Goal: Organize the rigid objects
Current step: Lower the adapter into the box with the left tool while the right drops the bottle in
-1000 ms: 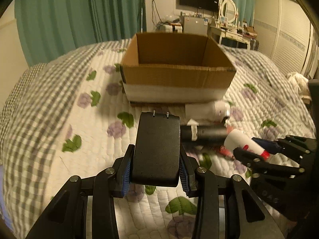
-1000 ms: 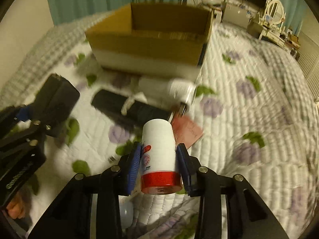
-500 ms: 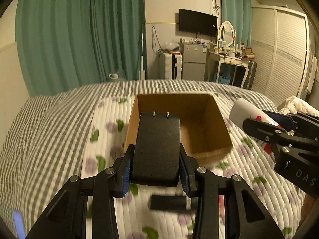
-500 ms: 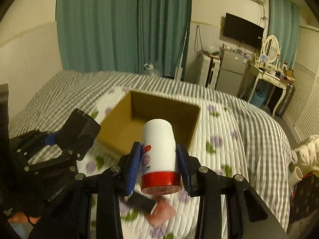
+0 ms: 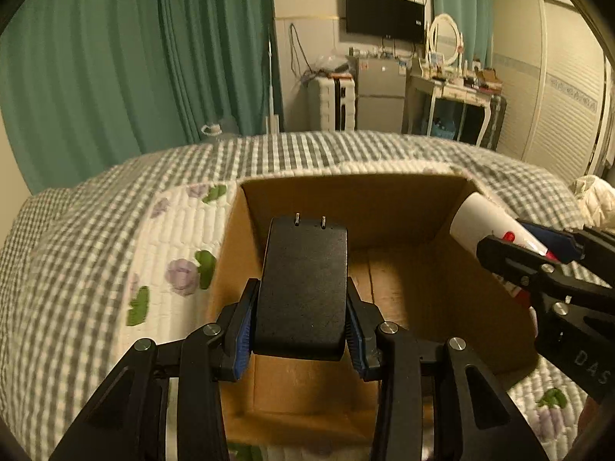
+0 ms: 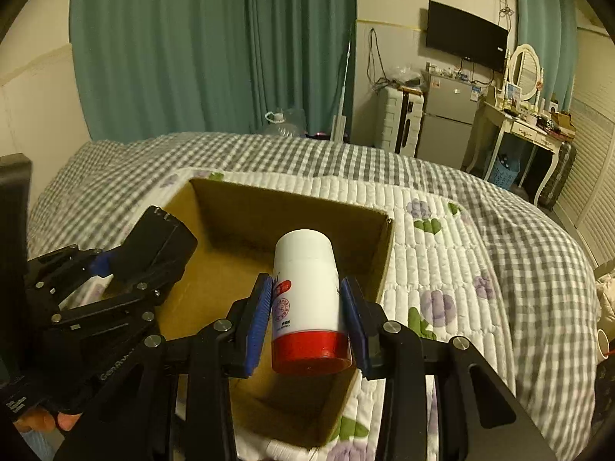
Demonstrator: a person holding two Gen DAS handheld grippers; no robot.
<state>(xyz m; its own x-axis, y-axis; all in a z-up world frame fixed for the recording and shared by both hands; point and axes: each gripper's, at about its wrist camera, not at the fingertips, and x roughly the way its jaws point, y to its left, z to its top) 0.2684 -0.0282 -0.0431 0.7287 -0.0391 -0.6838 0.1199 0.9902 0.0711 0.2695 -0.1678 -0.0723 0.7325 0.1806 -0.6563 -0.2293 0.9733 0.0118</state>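
A black power adapter [image 5: 303, 288] with two metal prongs pointing away from the camera is held at the centre of the left wrist frame, above the open cardboard box [image 5: 388, 199]. A white bottle [image 6: 307, 299] with a red base and red label print is seen at the lower centre of the right wrist frame, white cap end tilted away, over the same box. The brown box, open-topped with nothing visible inside, is set on a quilted floral bedspread, filling the middle of both frames
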